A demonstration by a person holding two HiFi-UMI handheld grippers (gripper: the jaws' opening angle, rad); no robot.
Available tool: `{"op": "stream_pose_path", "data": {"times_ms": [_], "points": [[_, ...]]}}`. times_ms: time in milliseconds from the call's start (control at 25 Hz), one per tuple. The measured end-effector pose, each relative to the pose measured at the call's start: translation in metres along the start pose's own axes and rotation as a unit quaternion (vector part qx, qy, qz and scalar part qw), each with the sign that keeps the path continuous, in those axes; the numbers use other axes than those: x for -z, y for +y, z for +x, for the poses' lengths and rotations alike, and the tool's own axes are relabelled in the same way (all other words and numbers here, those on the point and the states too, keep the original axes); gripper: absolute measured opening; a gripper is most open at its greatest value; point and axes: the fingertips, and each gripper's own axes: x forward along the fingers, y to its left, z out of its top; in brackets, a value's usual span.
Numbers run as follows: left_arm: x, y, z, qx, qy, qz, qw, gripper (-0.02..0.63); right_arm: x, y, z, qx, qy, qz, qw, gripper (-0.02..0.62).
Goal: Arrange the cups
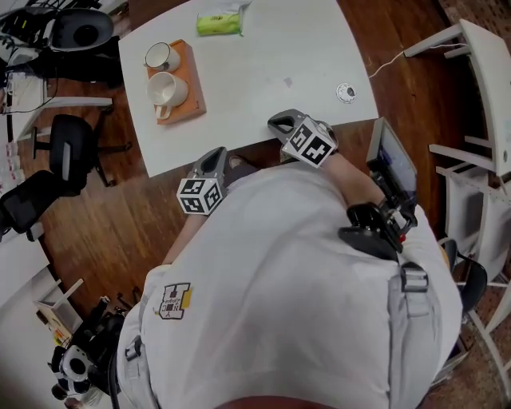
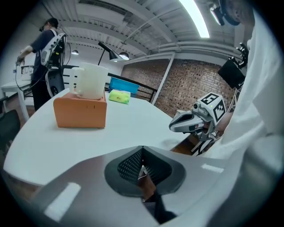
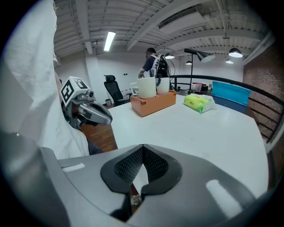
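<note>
White table (image 1: 271,56): cups (image 1: 168,89) on orange box (image 1: 194,100); left gripper (image 1: 214,156), right gripper (image 1: 281,125) closed.

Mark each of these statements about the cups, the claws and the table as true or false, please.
1. Two cups stand on the orange block. True.
2. The left claw and the right claw are both shut. True.
3. The left claw holds a cup. False: it has nothing in it.
4. The green packet lies on the orange block. False: it lies on the white table, apart from the block.
</note>
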Motion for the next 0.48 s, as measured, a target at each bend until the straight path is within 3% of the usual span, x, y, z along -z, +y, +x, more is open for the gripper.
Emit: {"op": "stream_pose_path", "data": {"times_ms": [480], "points": [[-0.001, 0.040, -0.034, 0.000, -0.005, 0.006, 1.0000, 0.000, -0.055, 0.025, 0.028, 0.004, -0.010, -0.030, 0.999, 0.000]]}}
